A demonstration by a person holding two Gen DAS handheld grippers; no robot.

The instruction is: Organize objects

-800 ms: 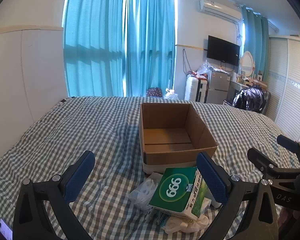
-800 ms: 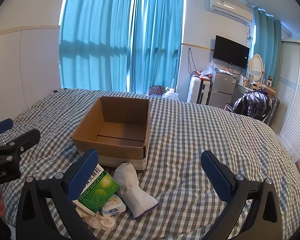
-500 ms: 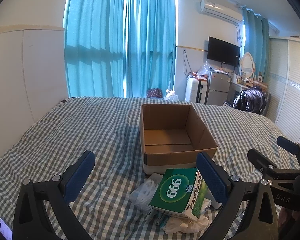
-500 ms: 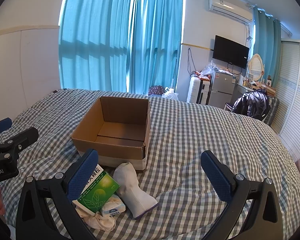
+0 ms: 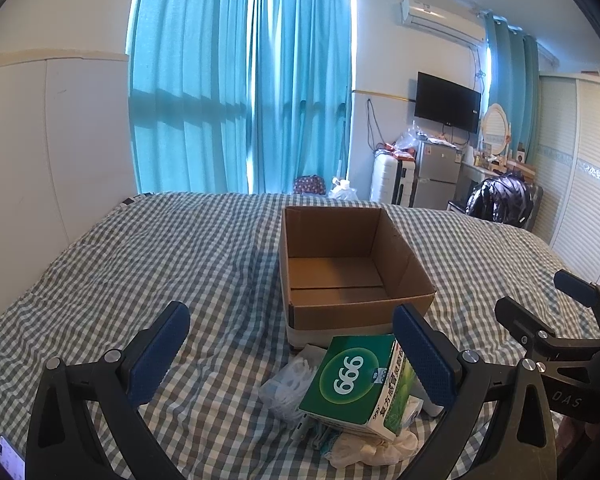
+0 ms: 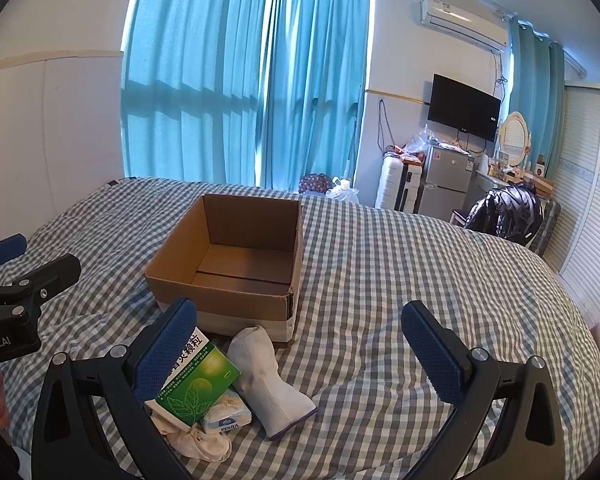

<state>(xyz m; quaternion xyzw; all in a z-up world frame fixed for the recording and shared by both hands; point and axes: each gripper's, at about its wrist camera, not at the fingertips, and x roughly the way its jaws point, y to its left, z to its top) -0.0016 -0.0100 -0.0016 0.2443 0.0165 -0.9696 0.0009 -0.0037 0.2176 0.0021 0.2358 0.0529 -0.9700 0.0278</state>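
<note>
An open, empty cardboard box [image 5: 340,276] [image 6: 236,268] stands on the checked bed. In front of it lies a small heap: a green 999 medicine box [image 5: 360,384] [image 6: 196,384], a clear plastic packet [image 5: 288,380], a white sock [image 6: 268,376], a tissue pack [image 6: 226,412] and a crumpled white cloth [image 5: 376,446] [image 6: 200,440]. My left gripper [image 5: 292,352] is open and empty, hovering just short of the heap. My right gripper [image 6: 300,348] is open and empty, above the heap's right side. Each gripper shows at the edge of the other's view.
The checked bedspread [image 6: 400,280] stretches around the box. A white panel wall [image 5: 52,152] runs along the left. Blue curtains [image 5: 240,100], a suitcase [image 6: 396,188], a small fridge [image 6: 444,180] and a chair with a black jacket [image 6: 504,212] stand beyond the bed.
</note>
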